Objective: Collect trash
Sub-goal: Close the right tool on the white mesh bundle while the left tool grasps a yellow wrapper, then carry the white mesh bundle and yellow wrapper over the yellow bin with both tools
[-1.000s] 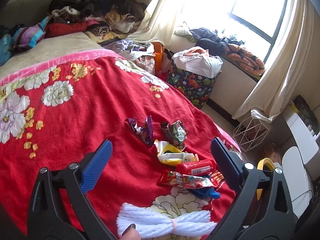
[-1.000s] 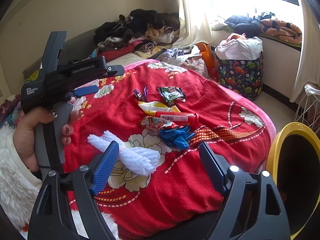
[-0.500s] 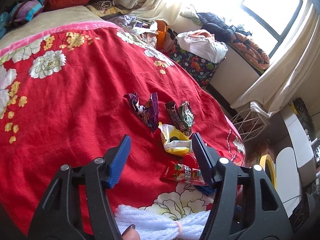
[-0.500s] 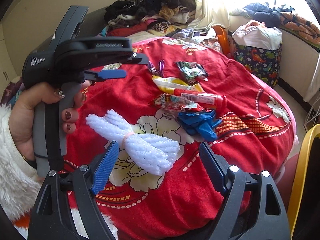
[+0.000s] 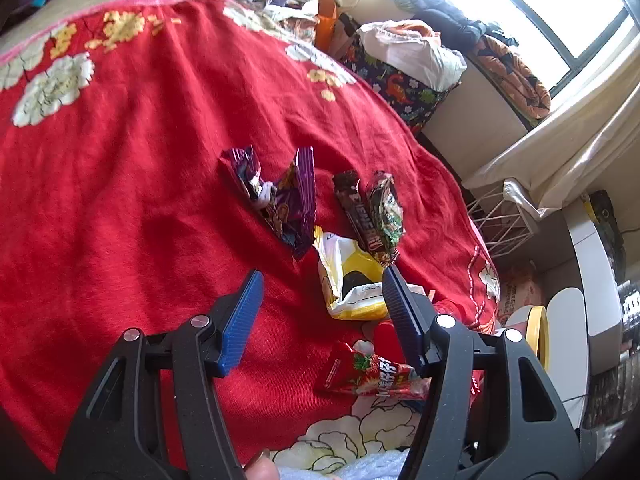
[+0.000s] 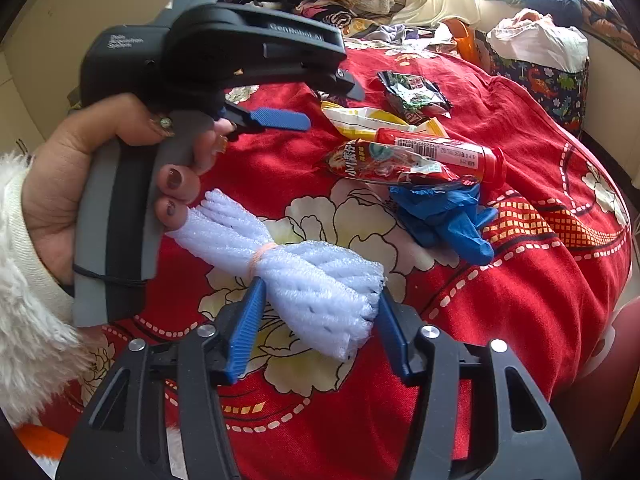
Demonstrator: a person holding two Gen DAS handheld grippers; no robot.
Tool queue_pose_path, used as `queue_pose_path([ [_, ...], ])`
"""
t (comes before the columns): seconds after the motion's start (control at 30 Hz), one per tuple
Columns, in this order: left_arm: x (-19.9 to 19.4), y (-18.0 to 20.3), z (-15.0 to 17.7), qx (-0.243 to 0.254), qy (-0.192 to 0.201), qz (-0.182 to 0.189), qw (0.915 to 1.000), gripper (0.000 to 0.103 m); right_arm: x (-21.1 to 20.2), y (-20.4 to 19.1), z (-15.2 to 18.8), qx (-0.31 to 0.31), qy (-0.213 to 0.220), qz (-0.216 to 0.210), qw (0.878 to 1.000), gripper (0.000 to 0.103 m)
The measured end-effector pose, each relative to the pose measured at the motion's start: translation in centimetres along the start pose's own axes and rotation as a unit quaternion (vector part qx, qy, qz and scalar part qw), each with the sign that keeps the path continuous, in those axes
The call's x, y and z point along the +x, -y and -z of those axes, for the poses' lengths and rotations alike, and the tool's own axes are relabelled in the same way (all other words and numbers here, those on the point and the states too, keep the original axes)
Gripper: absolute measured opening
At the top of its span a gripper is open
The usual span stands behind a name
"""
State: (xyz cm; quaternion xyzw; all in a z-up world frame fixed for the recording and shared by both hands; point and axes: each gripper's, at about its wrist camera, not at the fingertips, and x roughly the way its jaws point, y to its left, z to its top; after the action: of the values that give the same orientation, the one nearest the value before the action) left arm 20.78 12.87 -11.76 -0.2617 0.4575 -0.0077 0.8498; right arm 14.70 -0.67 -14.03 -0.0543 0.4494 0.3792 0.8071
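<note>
While the left tongs [image 5: 322, 308] hang spread apart over the red bed cover [image 5: 132, 168], nothing lies gripped between them; the yellow wrapper [image 5: 350, 280] sits just ahead, near the right finger. Beyond it lie one purple wrapper [image 5: 280, 200] and one dark wrapper [image 5: 370, 210], with one red strawberry packet [image 5: 372, 374] closer in. The right tongs [image 6: 316, 320] stand parted on either side of one white foam net bundle [image 6: 304, 276], whether they touch it I cannot tell. Past it rest one blue glove [image 6: 444, 216] and one red tube [image 6: 444, 152]. The left hand [image 6: 72, 184] grips its tool's handle.
</note>
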Motion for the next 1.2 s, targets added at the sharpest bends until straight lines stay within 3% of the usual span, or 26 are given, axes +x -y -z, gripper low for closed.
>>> queue_pose_path([
  [0.13, 1.1, -0.2, 0.2, -0.011, -0.012, 0.003, 0.9999, 0.051, 0.1, 0.2, 0.2, 0.008, -0.001, -0.002, 1.0, 0.04],
  [0.3, 1.5, 0.0, 0.3, -0.016, -0.014, 0.007, 0.9997, 0.032, -0.3, 0.4, 0.5, 0.011, 0.001, 0.001, 1.0, 0.037],
  [0.37, 1.6, 0.2, 0.4, -0.015, -0.015, 0.011, 0.9997, 0.019, -0.3, 0.3, 0.6, 0.007, 0.002, 0.005, 1.0, 0.036],
  [0.53, 1.1, 0.8, 0.7, -0.008, -0.007, 0.017, 0.9998, 0.011, -1.0, 0.3, 1.0, 0.005, 0.01, 0.008, 1.0, 0.03],
  [0.87, -4.1, 3.4, 1.3, 0.023, 0.072, 0.042, 0.9962, 0.009, -3.4, -0.2, 2.1, 0.018, 0.033, 0.0, 0.999, 0.027],
  [1.2, -8.1, 5.1, 1.6, 0.038, 0.114, 0.062, 0.9908, 0.009, -5.9, -0.3, 2.9, 0.03, 0.058, 0.006, 0.998, 0.027],
])
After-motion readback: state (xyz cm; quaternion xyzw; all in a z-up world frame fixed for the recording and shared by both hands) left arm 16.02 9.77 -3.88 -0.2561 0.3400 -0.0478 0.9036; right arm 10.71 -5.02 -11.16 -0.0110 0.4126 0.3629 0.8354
